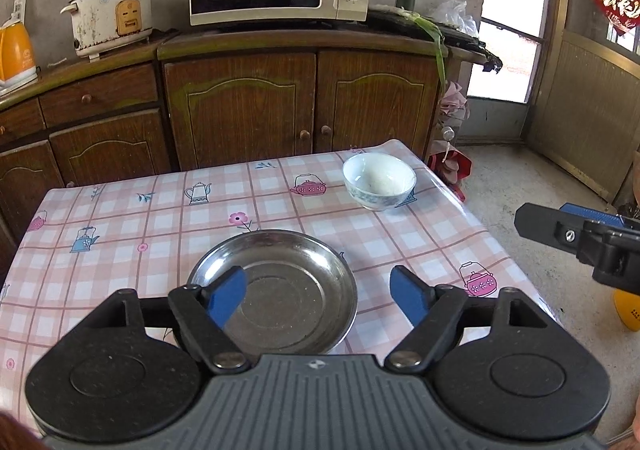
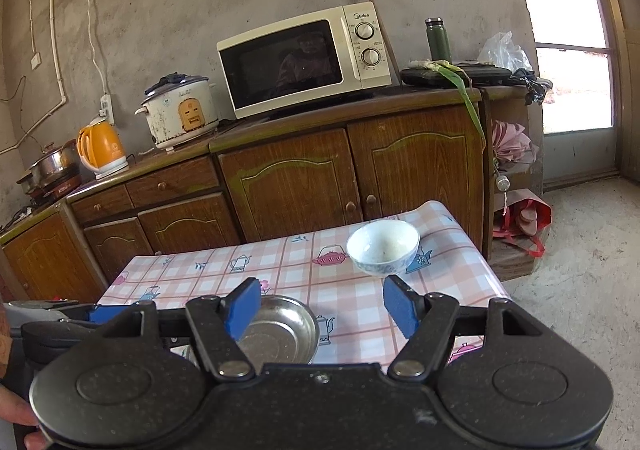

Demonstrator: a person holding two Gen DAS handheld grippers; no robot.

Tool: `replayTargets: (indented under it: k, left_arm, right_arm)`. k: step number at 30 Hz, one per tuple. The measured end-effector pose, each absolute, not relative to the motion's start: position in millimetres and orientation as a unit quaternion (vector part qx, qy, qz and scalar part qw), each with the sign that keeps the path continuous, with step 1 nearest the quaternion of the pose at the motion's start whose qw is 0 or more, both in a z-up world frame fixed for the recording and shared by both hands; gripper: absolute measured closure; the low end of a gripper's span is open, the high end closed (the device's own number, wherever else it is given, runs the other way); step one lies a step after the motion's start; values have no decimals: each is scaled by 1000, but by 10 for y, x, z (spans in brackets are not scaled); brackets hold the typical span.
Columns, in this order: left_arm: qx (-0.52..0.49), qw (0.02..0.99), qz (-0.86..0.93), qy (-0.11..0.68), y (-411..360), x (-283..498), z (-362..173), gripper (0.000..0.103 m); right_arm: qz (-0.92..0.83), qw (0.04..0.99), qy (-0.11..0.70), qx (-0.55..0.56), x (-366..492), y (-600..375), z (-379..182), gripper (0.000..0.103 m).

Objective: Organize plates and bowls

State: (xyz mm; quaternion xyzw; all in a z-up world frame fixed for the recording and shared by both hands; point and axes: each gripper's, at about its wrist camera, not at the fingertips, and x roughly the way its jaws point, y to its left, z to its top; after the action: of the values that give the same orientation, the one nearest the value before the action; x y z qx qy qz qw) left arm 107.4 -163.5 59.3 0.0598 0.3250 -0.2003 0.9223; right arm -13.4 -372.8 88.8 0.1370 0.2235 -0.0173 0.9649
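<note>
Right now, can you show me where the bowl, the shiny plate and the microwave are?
bowl (image 1: pixel 379 179): left wrist view, on its white inside.
plate (image 1: pixel 292 270): left wrist view, on its flat metal middle.
microwave (image 2: pixel 280 61): right wrist view, on its dark door window.

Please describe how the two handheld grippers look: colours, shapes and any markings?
The left gripper and right gripper match: ribbed grey body, two round black discs, black linkage arms with silver pivots, and flat blue textured finger pads. No cables are visible.
</note>
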Motion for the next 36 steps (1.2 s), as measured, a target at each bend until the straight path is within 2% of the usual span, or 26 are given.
replayTargets:
  k: [23,36]
  left_arm:
    - [82,919,-204,327,-2025,1792,495,20]
    - [69,911,-211,348,-2514,2703,132,20]
  right_arm:
    - [-54,961,222,156,659,-4268,747,22]
    - [-79,941,279,176,1706,-4822,147,22]
